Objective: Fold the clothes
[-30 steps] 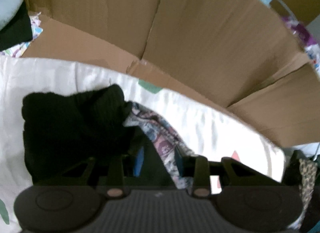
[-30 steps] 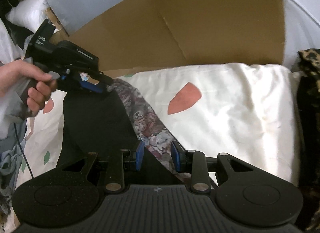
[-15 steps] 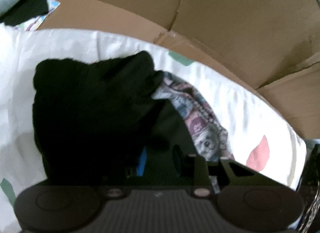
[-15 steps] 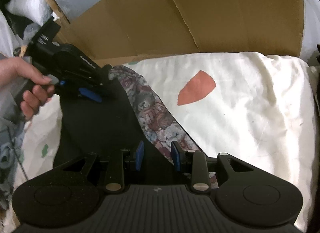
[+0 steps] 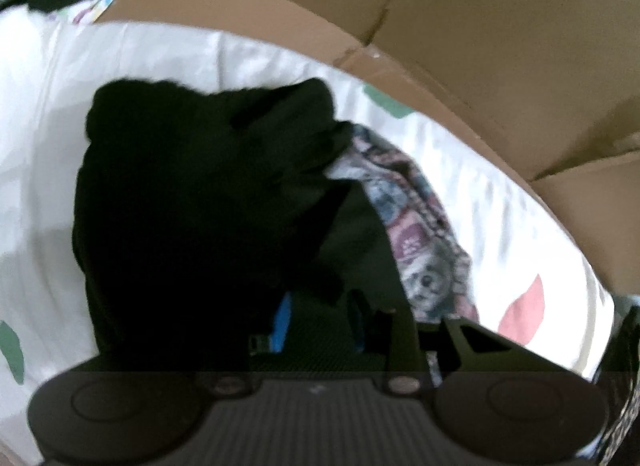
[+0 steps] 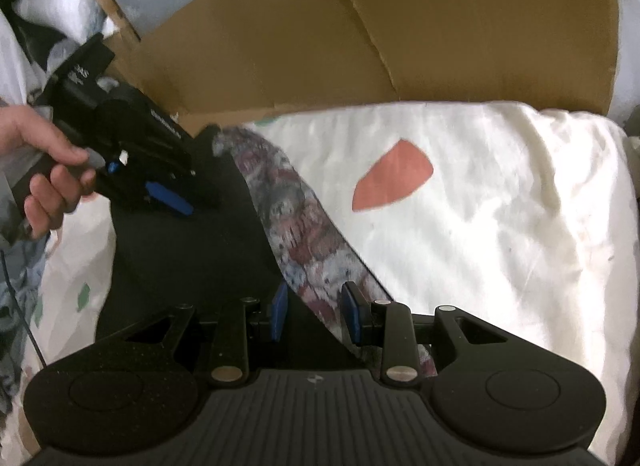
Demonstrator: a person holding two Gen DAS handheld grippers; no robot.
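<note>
A black garment (image 6: 180, 258) with a patterned panel (image 6: 296, 221) along its right edge lies stretched over a white bedsheet (image 6: 480, 225). My right gripper (image 6: 316, 312) is shut on its near edge, with black cloth and panel between the blue pads. A hand (image 6: 48, 169) holds my left gripper at the garment's far left corner; one blue finger (image 6: 168, 197) shows there. In the left wrist view my left gripper (image 5: 318, 320) is shut on the black garment (image 5: 200, 205), which bunches up over the left finger. The patterned panel (image 5: 412, 225) runs off to the right.
Flattened cardboard (image 6: 320, 45) stands behind the sheet as a back wall. The sheet carries a red patch (image 6: 394, 173) and small green ones. Loose clothes (image 6: 16, 286) hang off the left side. A leopard-print cloth (image 5: 624, 406) lies at the right edge.
The left gripper has swung up and back with the garment's corner, and the black bunch now fills more of its view. The right gripper keeps its hold and has shifted slightly left.
</note>
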